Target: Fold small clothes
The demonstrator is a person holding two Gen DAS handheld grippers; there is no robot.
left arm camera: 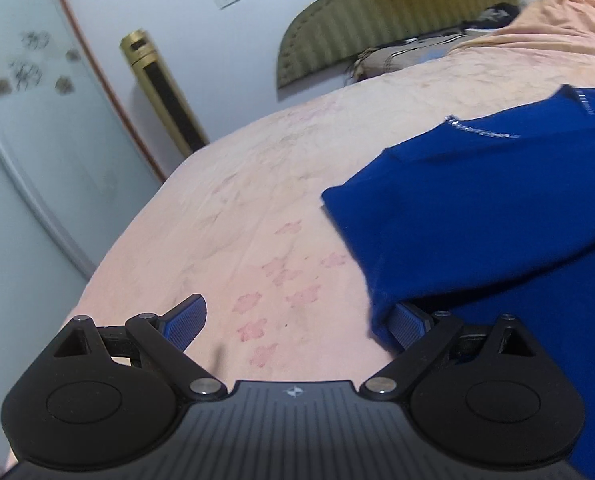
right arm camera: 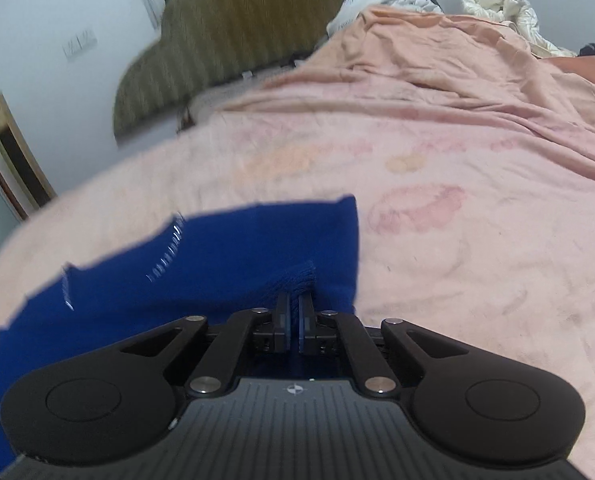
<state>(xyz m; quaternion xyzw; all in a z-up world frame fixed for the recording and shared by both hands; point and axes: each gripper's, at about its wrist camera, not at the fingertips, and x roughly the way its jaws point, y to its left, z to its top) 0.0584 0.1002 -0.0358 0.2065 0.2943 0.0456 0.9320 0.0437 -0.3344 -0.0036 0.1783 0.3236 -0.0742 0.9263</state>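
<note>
A blue garment [left arm camera: 489,208] lies on the pink bedsheet [left arm camera: 257,208]. In the left wrist view it fills the right side, with a strip of white stitching near its top edge. My left gripper [left arm camera: 297,320] is open, low over the sheet; its right finger [left arm camera: 407,322] touches the garment's lower left edge, its left finger [left arm camera: 185,320] is over bare sheet. In the right wrist view the blue garment [right arm camera: 217,256] lies left and centre. My right gripper [right arm camera: 294,312] is shut on a bunched fold of the garment's edge.
A green striped headboard [left arm camera: 397,12] stands at the far end of the bed. A crumpled orange blanket [right arm camera: 437,52] and white bedding [right arm camera: 497,4] lie at the far right. A gold floor-standing unit [left arm camera: 161,92] and a glass door [left arm camera: 13,120] are to the left of the bed.
</note>
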